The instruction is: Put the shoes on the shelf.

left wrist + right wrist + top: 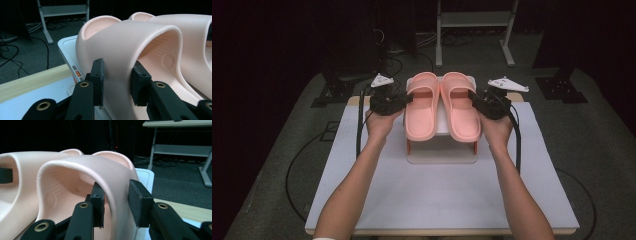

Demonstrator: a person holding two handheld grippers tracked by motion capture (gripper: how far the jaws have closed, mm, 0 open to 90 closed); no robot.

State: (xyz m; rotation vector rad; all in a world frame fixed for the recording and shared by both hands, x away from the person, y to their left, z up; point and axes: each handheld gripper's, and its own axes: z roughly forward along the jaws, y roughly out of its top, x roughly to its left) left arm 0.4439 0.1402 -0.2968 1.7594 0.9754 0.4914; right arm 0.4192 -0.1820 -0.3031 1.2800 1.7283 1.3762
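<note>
Two salmon-pink moulded foam slide sandals lay side by side, touching along their inner edges, on a white rectangular plastic stand (pixel 442 152) near the far middle of the table. The left pink sandal (pixel 422 107) and the right pink sandal (pixel 460 107) both lay sole down, their broad arched straps uppermost. In the left gripper view the left sandal's strap (pixel 140 37) rose as a smooth band over a dimpled footbed, with the second sandal just behind it.

The left gripper (pixel 408 99) met the outer side of the left sandal's strap. Its two black jaws stood narrow, one pad (pixel 98 80) outside the strap wall and the other inside, both pressed against the foam. The right gripper (pixel 475 98) mirrored this on the outer side of the right sandal's strap (pixel 82 167); its jaws likewise pinched the strap wall, the inner pad (pixel 97 203) under the arch and the outer one beyond it.

Each gripper was held in a bare hand, forearms entering from the near edge, and carried a grey three-cornered plate on top. The stand rested on a white sheet (pixel 437 195) covering a pale wooden table (pixel 512 96). Beyond lay grey carpet (pixel 602 140) with black cables and a pale metal table frame (pixel 474 20) against a dark background.
</note>
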